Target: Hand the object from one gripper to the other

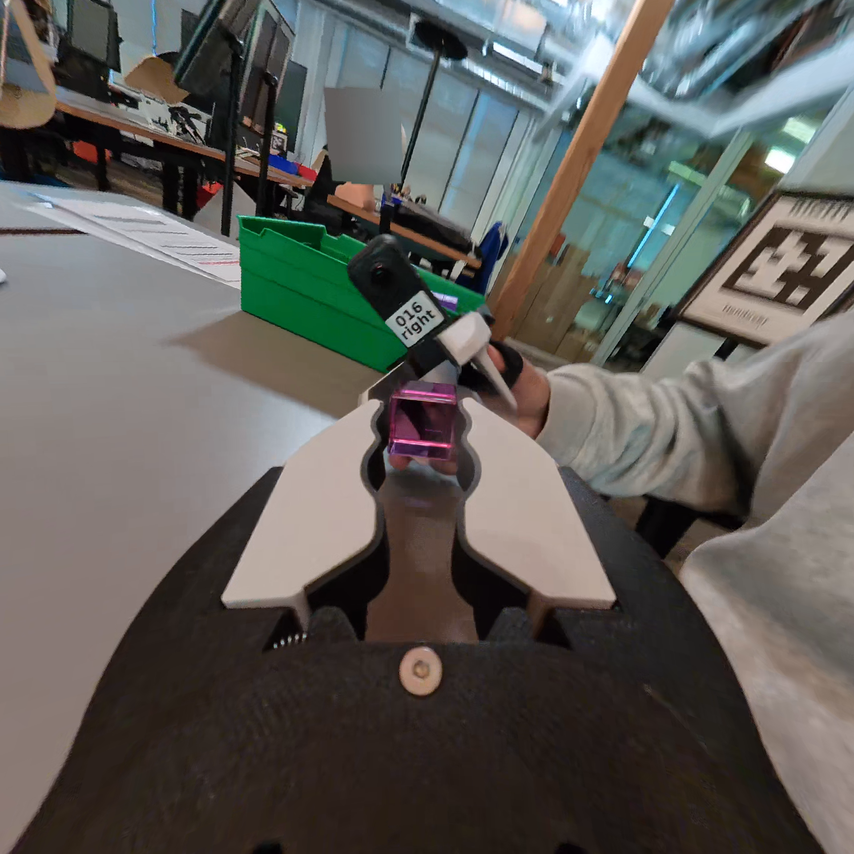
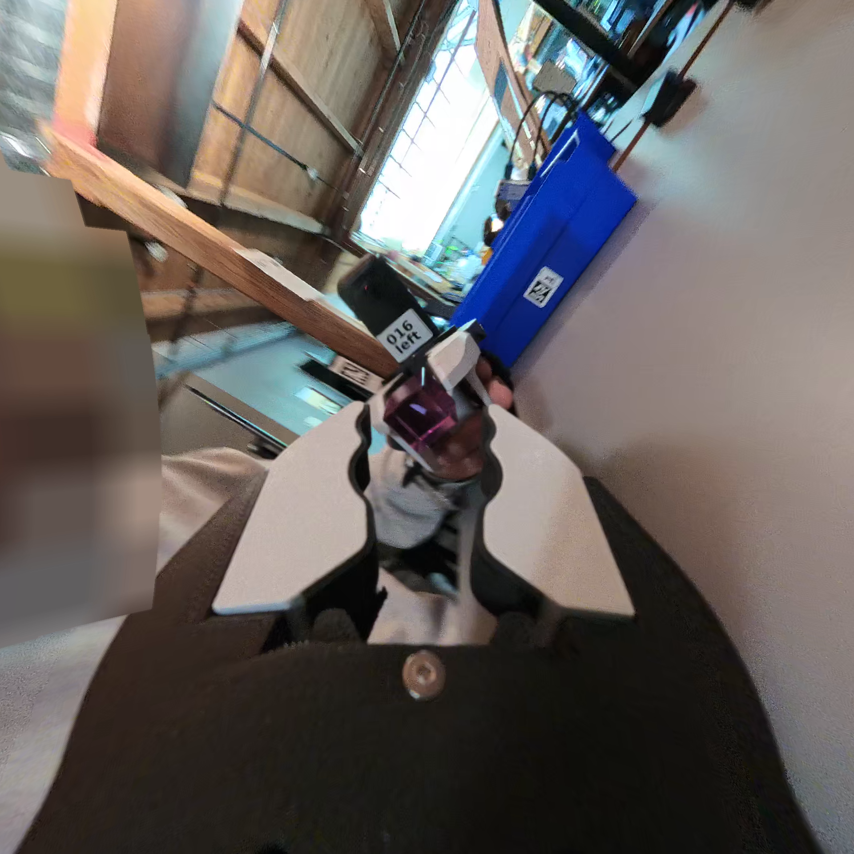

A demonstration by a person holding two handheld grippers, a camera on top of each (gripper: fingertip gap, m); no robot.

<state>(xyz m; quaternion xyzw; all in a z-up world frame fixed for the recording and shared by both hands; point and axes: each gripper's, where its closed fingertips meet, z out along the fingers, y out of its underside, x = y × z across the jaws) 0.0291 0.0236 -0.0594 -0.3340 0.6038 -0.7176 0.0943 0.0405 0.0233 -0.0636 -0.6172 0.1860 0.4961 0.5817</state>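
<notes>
A clear purple cube (image 1: 423, 418) is pinched between the white fingers of my left gripper (image 1: 421, 406), held in the air above the grey table (image 1: 115, 369). The right gripper's black body (image 1: 411, 300) faces mine from just behind the cube, held by a hand in a grey sleeve (image 1: 670, 425). In the right wrist view, my right gripper (image 2: 427, 411) is open. Its fingers stand on either side of the cube (image 2: 418, 416) with gaps to it. The left gripper's fingers (image 2: 455, 365) clamp the cube there.
A green bin (image 1: 300, 286) stands on the table behind the grippers, with a printed sheet (image 1: 152, 235) to its left. A blue bin (image 2: 545, 259) shows in the right wrist view. A wooden post (image 1: 577, 161) and desks stand farther back.
</notes>
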